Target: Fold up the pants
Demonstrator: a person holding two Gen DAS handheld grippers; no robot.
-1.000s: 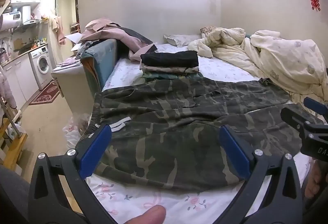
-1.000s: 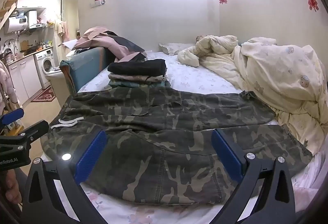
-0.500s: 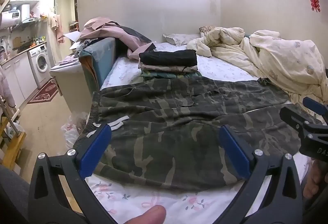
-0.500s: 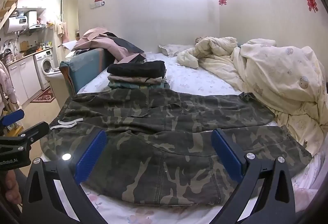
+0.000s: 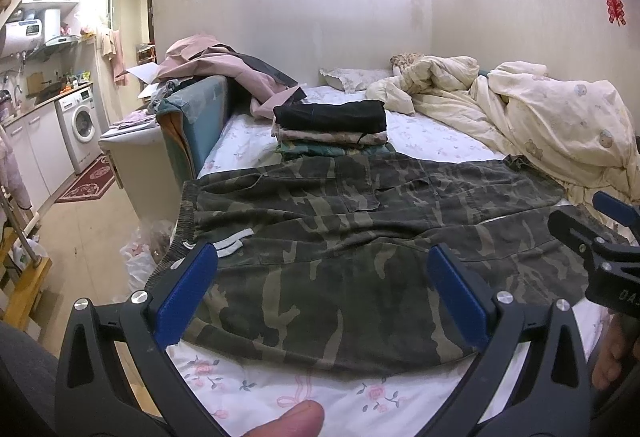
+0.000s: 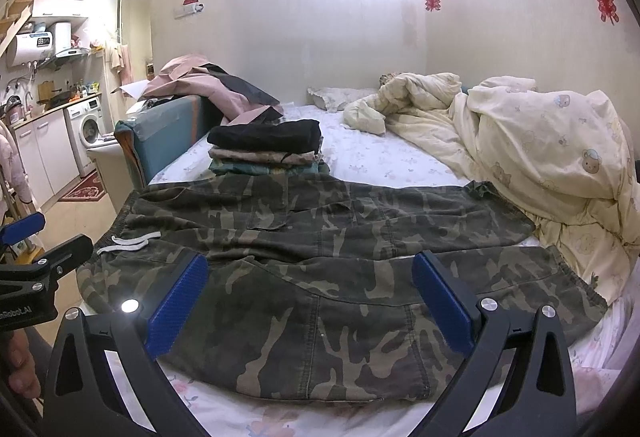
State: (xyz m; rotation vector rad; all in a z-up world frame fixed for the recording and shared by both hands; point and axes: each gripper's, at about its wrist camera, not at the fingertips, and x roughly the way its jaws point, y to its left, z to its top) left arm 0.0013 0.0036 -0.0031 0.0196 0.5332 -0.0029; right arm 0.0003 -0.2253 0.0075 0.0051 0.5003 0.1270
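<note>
Camouflage cotton fills most of what I see: the pants [image 5: 360, 257] lie spread flat across the near end of the bed [image 5: 304, 393], waistband toward my left at the bed's edge, the two legs running off to my right toward the heaped cream duvet [image 6: 552, 157]. A white drawstring [image 6: 128, 241] lies loose on the cloth near the waistband. My left claw [image 5: 322, 293] hovers above the near leg with its blue pads [image 5: 186, 291] set wide apart and nothing between them; the tip of my own finger shows at the bottom of that view. My right claw [image 6: 310, 301] hangs the same way over the near leg further along, its jaws wide and empty, clear of the fabric as far as I can tell. Each claw shows at the edge of the other's view, and they are well apart from one another. Beyond the pants, touching or just beside their far edge, sits a stack of folded clothes [image 6: 266, 149] with a black piece on top. Behind that a pile of pink and dark garments [image 5: 224, 65] drapes over a teal headboard-like panel [image 5: 196, 125] at the left side of the bed, and a pillow [image 5: 352, 77] rests against the far wall. On the far left a washing machine [image 5: 82, 121] stands under a kitchen surface.
</note>
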